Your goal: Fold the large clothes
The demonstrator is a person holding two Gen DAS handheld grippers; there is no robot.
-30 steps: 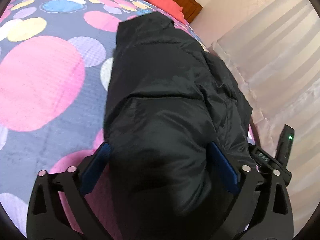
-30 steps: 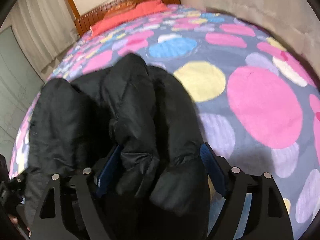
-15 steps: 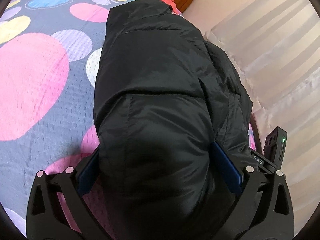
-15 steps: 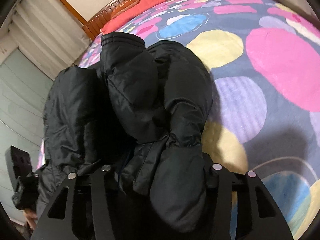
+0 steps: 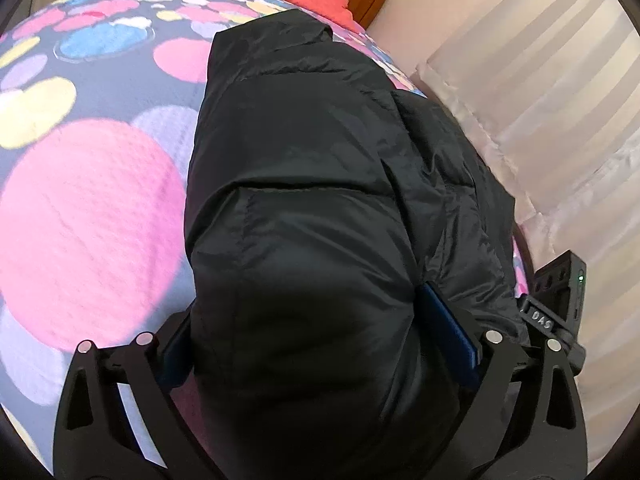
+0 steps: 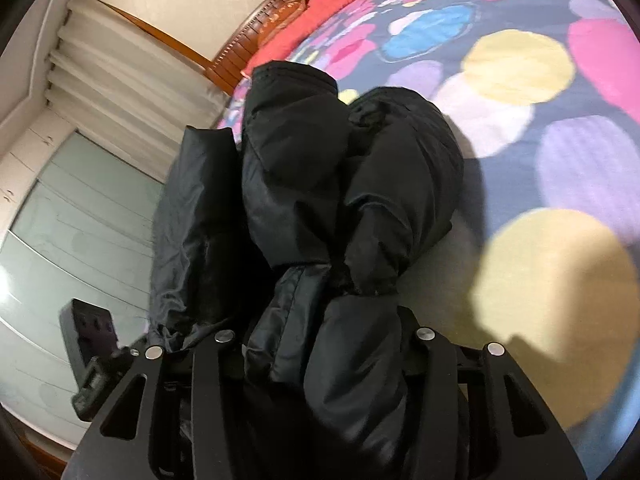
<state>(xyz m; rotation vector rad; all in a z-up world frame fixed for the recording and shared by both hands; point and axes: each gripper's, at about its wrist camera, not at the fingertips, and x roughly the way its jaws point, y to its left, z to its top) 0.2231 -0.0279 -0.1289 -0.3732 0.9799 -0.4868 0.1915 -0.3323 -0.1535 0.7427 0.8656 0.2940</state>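
A black puffer jacket lies on a bed with a spotted cover. In the left wrist view my left gripper has its blue pads either side of a thick fold of the jacket and is shut on it. In the right wrist view the jacket is bunched and lifted off the bed. My right gripper is shut on the bunched fabric; its pads are hidden by the cloth.
The spotted bed cover spreads to the right. A red pillow and a wooden headboard are at the far end. Pale curtains hang beside the bed. The other gripper's body shows at lower left.
My right gripper has closed on the jacket and lifted it, tilting toward the curtain side. My left gripper has kept its hold and risen a little.
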